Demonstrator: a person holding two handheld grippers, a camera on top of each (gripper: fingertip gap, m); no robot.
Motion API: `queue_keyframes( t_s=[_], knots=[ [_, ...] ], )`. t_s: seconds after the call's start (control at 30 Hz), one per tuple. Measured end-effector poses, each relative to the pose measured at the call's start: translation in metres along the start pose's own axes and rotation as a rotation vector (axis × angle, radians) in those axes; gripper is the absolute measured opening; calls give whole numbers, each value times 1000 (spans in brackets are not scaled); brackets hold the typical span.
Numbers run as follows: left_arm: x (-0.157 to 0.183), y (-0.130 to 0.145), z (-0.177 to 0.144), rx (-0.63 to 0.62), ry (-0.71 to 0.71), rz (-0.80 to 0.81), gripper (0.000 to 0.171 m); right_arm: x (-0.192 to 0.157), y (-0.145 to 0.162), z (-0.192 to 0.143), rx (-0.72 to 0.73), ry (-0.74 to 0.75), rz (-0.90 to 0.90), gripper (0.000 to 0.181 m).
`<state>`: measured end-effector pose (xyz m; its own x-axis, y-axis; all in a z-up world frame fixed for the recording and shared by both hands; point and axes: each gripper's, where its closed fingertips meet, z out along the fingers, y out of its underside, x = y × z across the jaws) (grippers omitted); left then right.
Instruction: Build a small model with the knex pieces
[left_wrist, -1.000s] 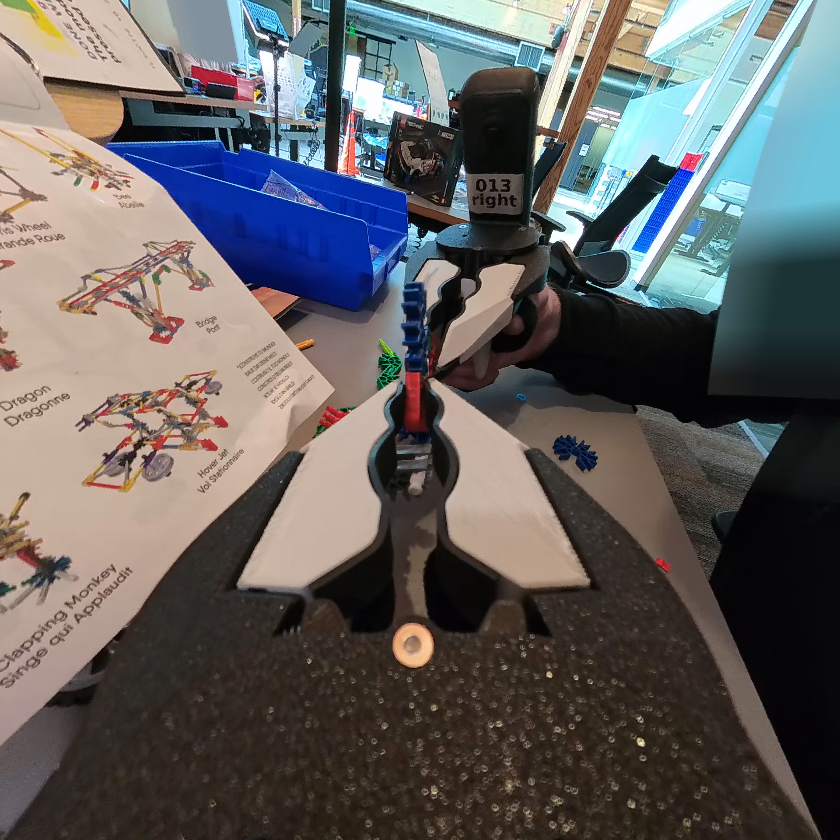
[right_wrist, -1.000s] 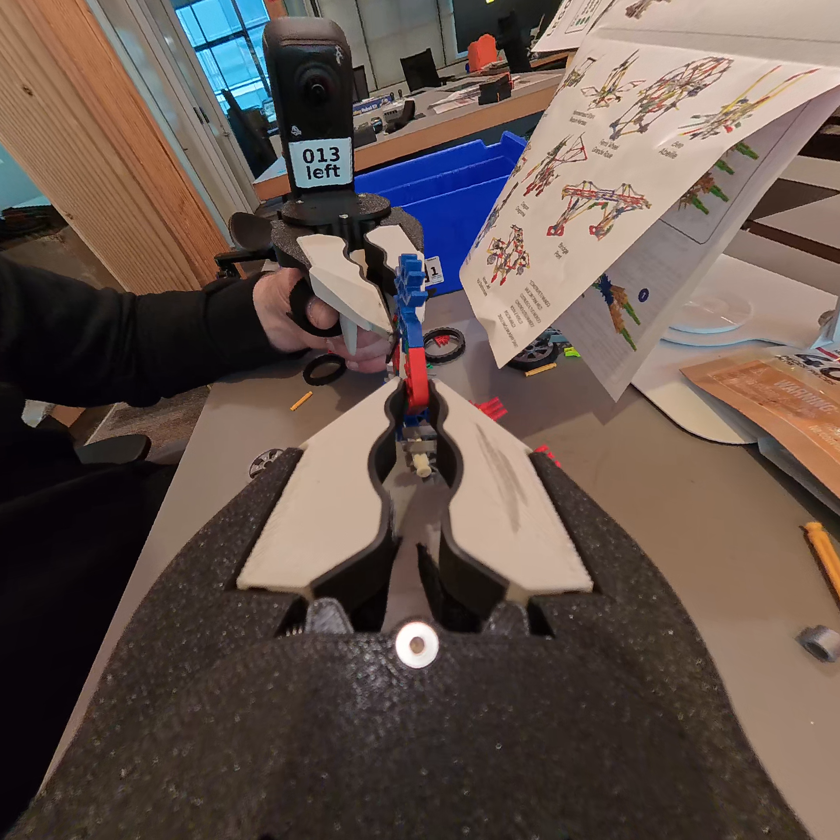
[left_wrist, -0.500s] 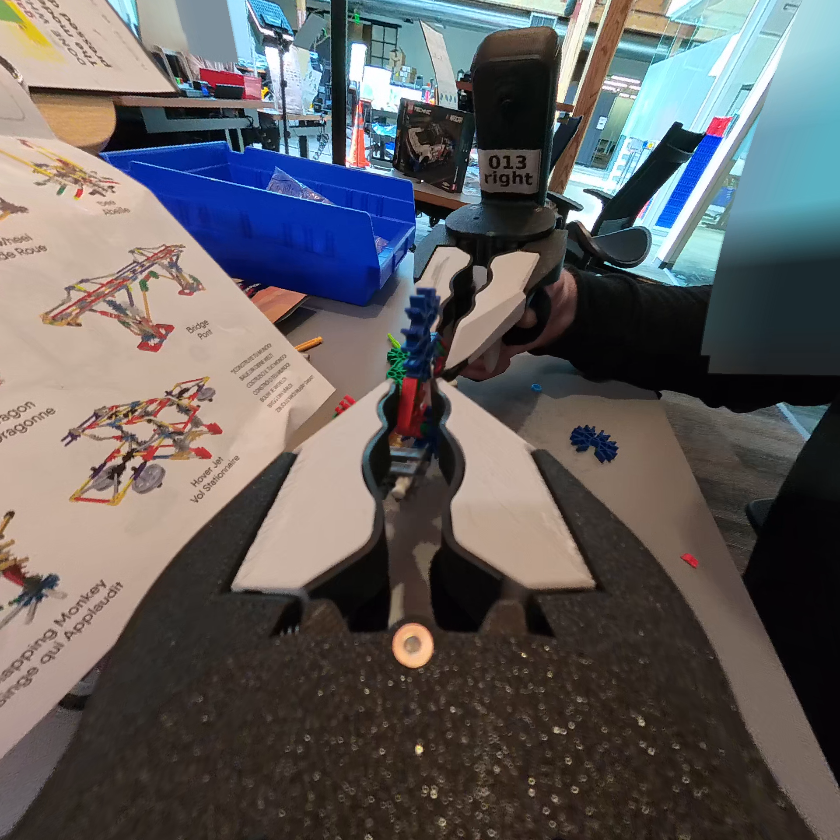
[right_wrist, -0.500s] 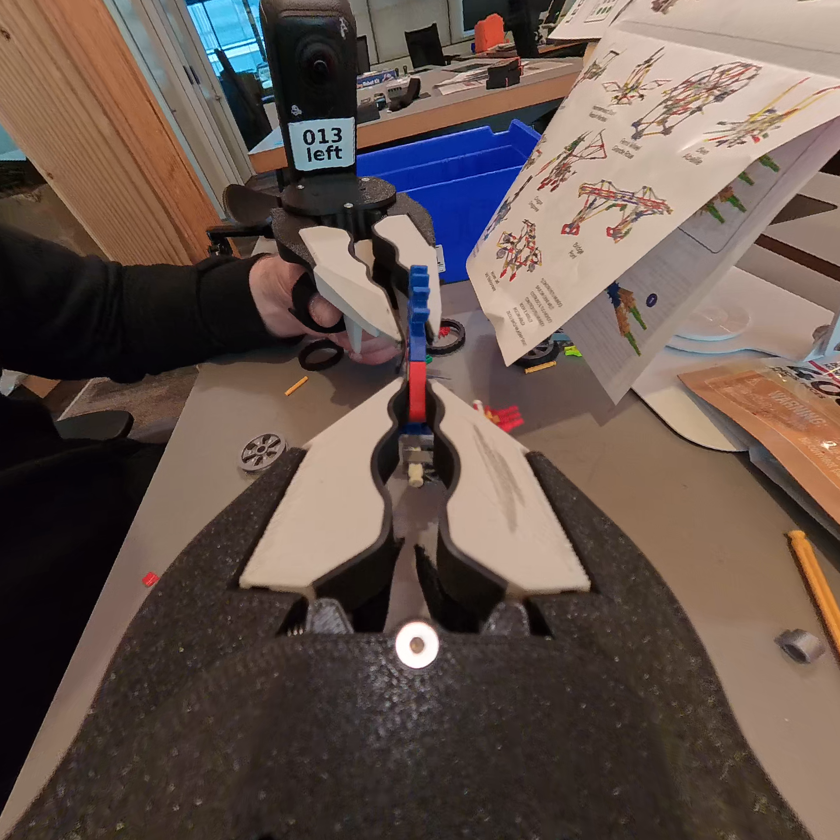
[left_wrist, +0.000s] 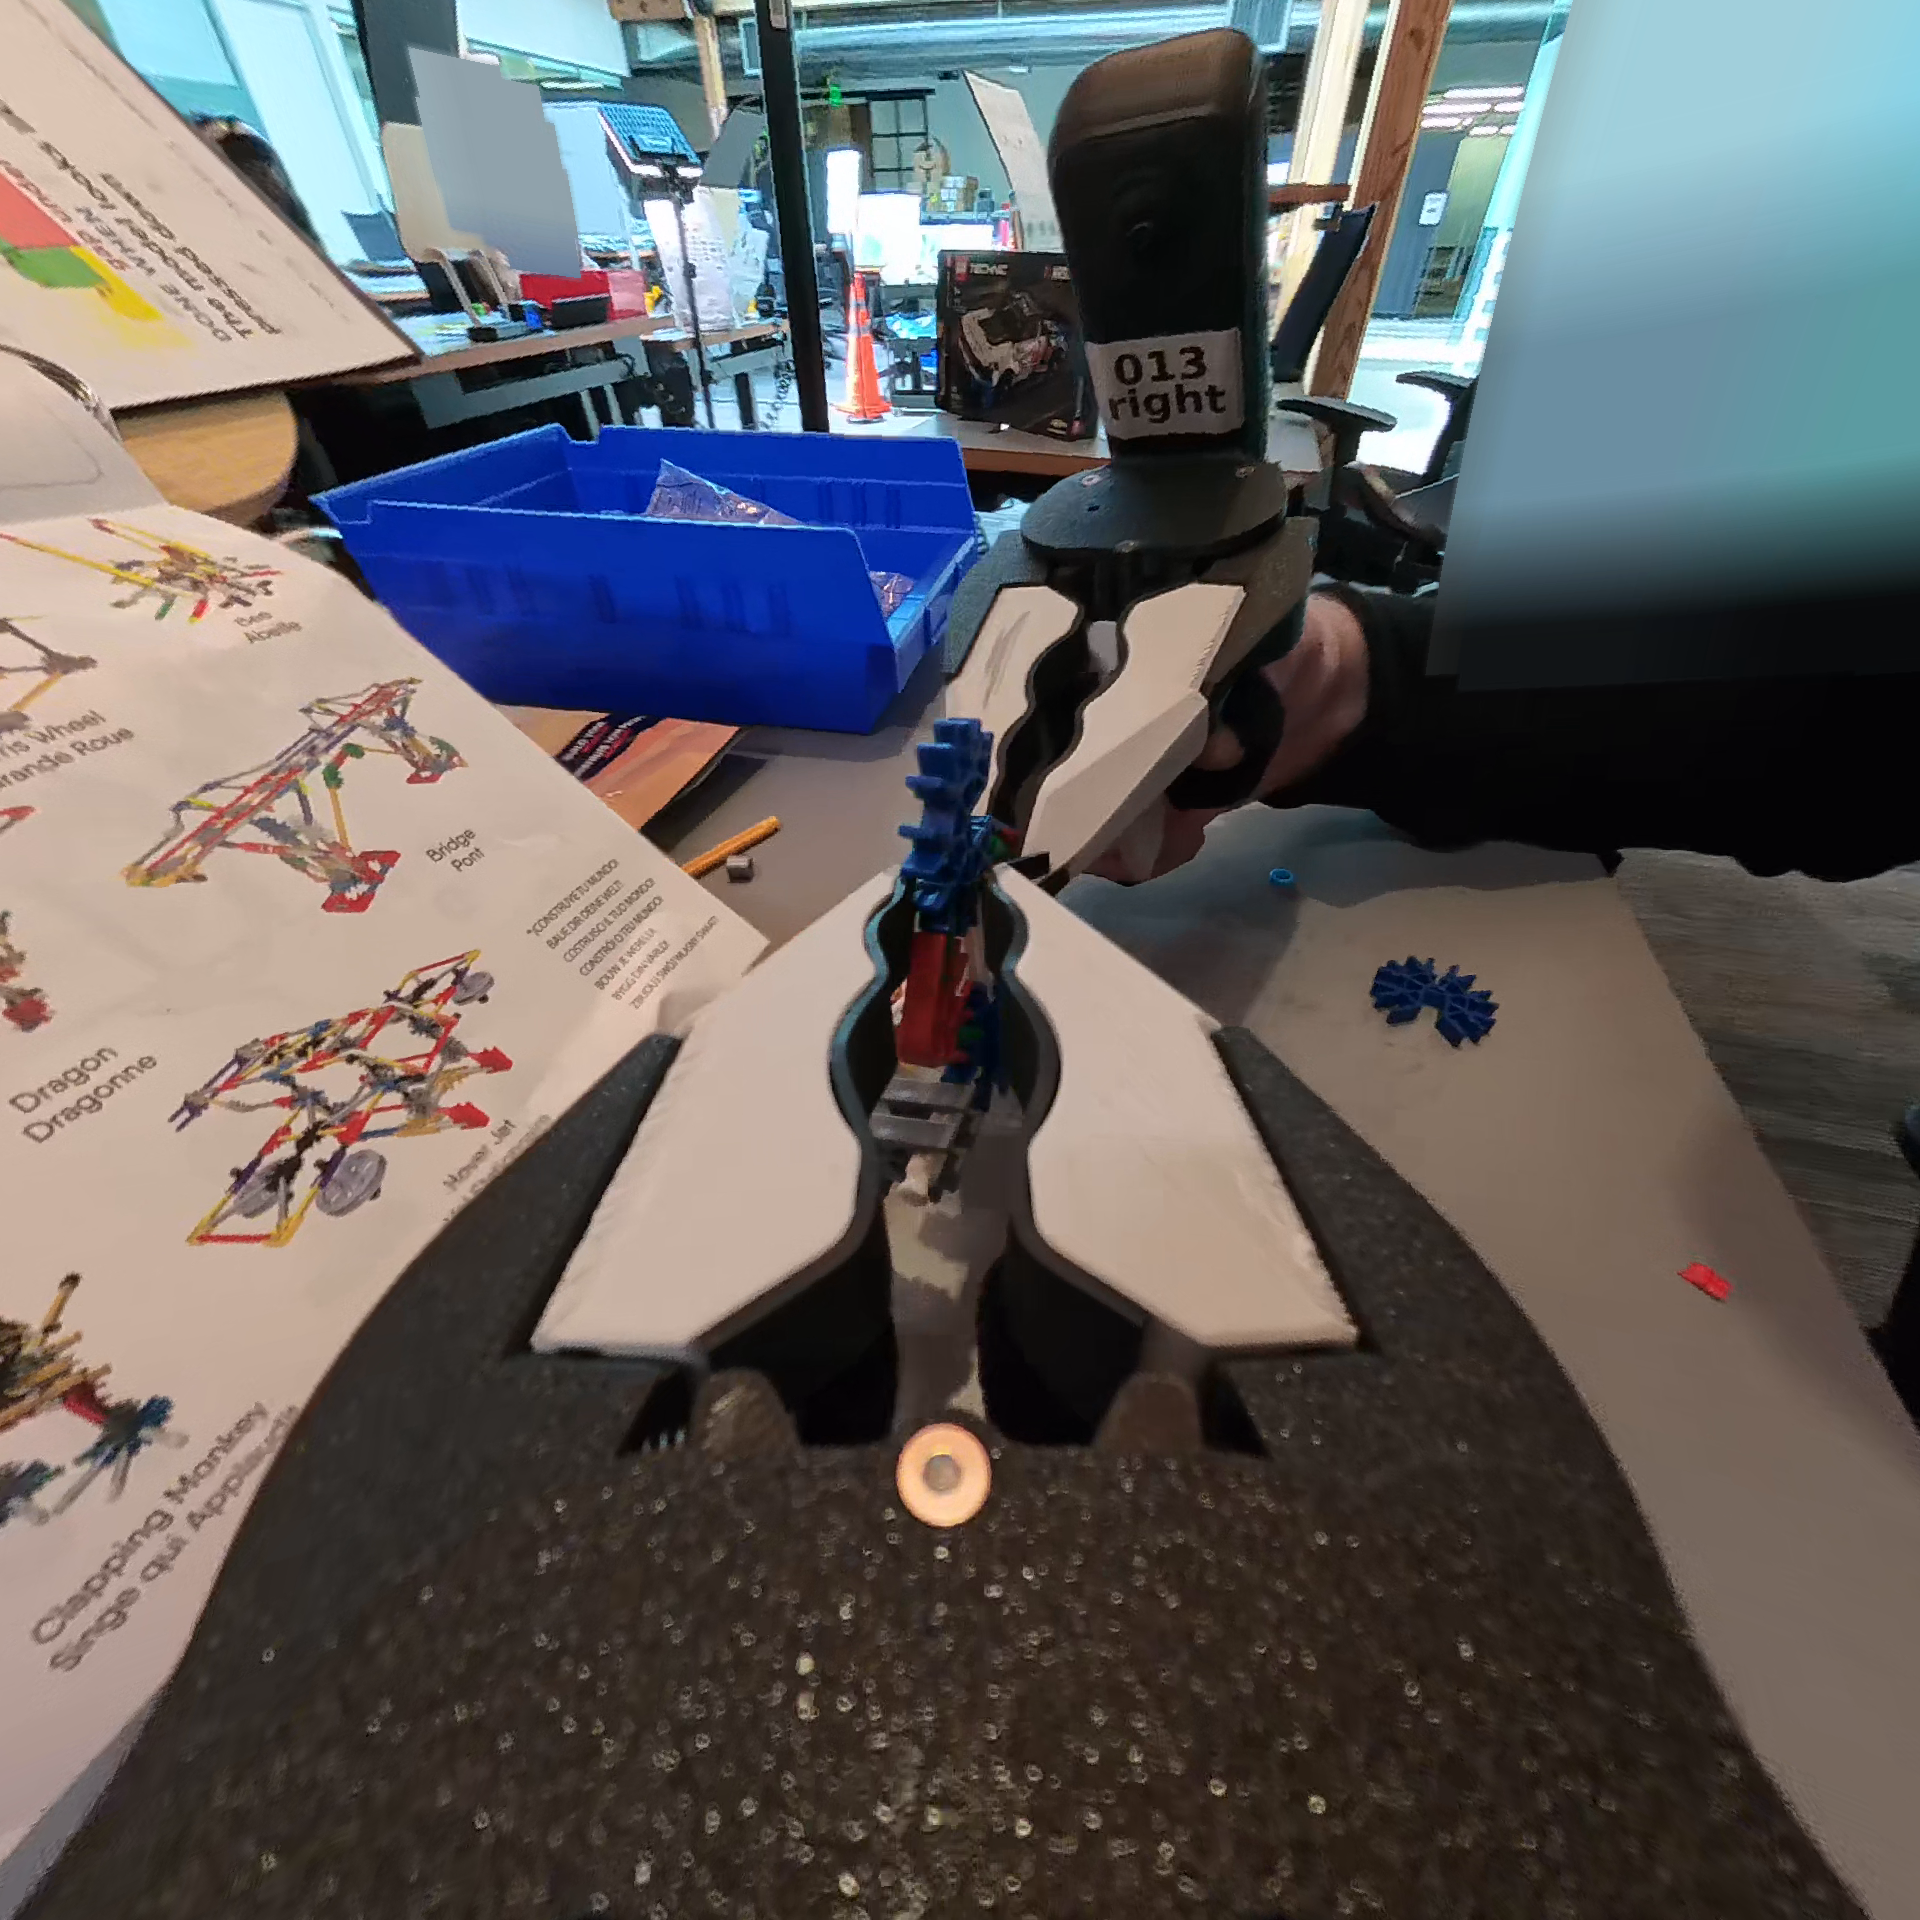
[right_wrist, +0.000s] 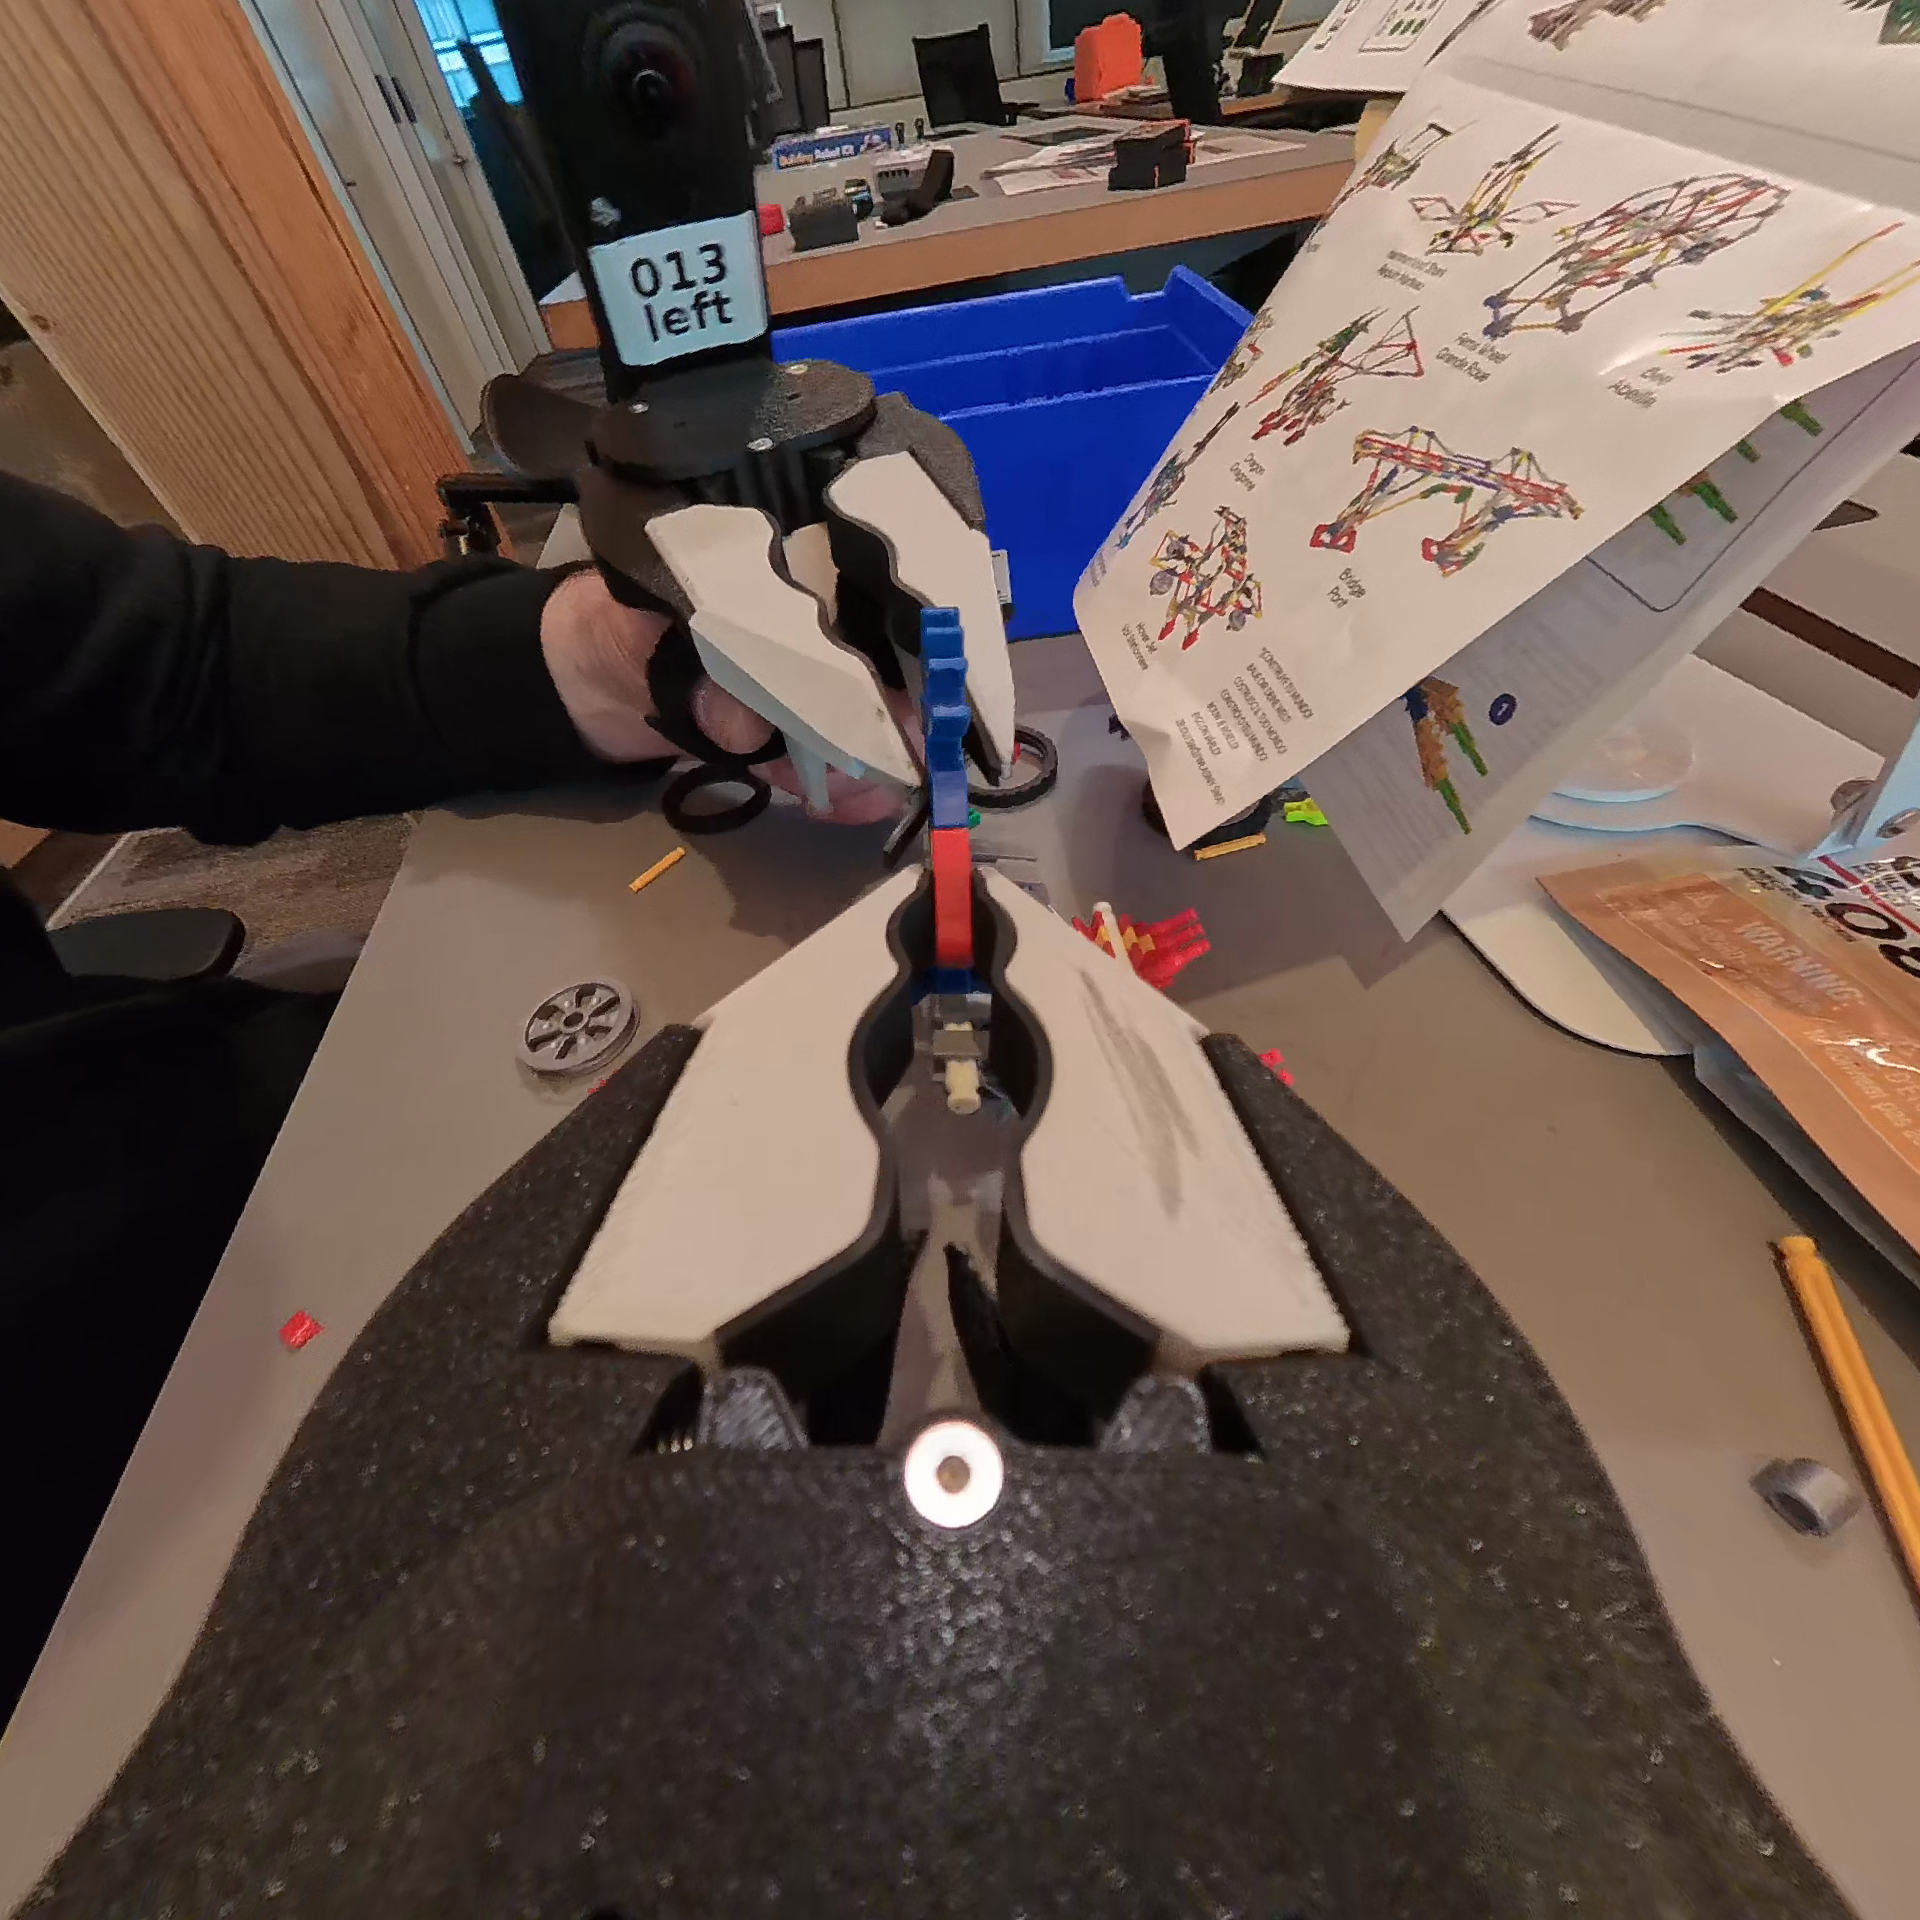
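Two white-fingered grippers, left (left_wrist: 940, 883) and right (right_wrist: 951, 883), clamped narrow on one red-and-blue toothed plastic toy assembly (right_wrist: 948, 790). White printed label (right_wrist: 681, 289) at twelve o'clock; printed paper instruction sheet (right_wrist: 1507, 416) at two.

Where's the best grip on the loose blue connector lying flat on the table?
Take the blue connector across its narrow waist, probably straight from above: it lies flat on the table, toothed fans flaring either side. Left gripper and right gripper are both shut on the toy assembly.

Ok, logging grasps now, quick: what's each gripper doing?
Left gripper: shut on the toy assembly.
Right gripper: shut on the same toy assembly.
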<state>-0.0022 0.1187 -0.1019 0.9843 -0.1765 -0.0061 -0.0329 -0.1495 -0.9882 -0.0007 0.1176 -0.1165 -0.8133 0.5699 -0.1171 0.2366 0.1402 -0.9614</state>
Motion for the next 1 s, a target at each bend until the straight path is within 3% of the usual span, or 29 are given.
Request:
queue_keyframes(
  t_s=[1.0],
  knots=[
    [-18,-9,6,-32,-351,325,9,25,-10,0,40,243,-27,6]
  ],
)
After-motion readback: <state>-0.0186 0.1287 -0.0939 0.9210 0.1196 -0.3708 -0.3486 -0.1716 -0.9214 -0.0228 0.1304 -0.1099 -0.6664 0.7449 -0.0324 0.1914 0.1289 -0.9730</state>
